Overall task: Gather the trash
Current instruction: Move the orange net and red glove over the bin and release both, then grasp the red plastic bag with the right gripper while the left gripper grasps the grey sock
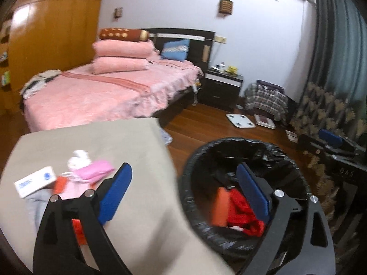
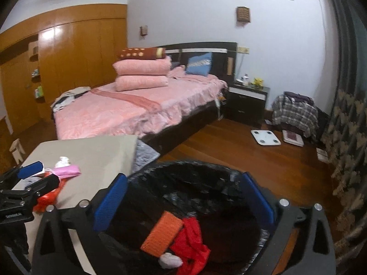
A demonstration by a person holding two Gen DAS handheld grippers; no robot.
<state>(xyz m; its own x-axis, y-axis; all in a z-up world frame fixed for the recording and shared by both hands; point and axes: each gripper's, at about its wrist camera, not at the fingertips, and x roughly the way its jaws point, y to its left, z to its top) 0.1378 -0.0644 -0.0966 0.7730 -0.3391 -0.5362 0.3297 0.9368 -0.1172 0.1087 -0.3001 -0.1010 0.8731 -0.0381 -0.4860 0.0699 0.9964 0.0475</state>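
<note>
A bin lined with a black bag (image 1: 190,178) (image 2: 206,167) stands on the floor beside a beige table (image 1: 128,142) (image 2: 96,151). Inside lie an orange sponge-like block (image 2: 164,233) (image 1: 221,206), a red wrapper (image 2: 193,240) (image 1: 243,215) and a pale crumpled wad (image 2: 170,261). On the table lie a pink packet (image 1: 94,170) (image 2: 67,170), a white tissue wad (image 1: 79,158) (image 2: 63,160), a white box with blue print (image 1: 34,181) and red wrappers (image 1: 60,184) (image 2: 47,198). My left gripper (image 1: 185,190) (image 2: 37,175) is open and empty between table and bin. My right gripper (image 2: 183,197) is open and empty over the bin.
A bed with a pink cover (image 2: 128,112) stands behind the table. A dark nightstand (image 2: 248,102), a white scale (image 2: 266,137), a pile of plaid clothes (image 2: 296,112) and patterned curtains (image 2: 346,126) are at the right. A wooden wardrobe (image 2: 68,55) lines the left wall.
</note>
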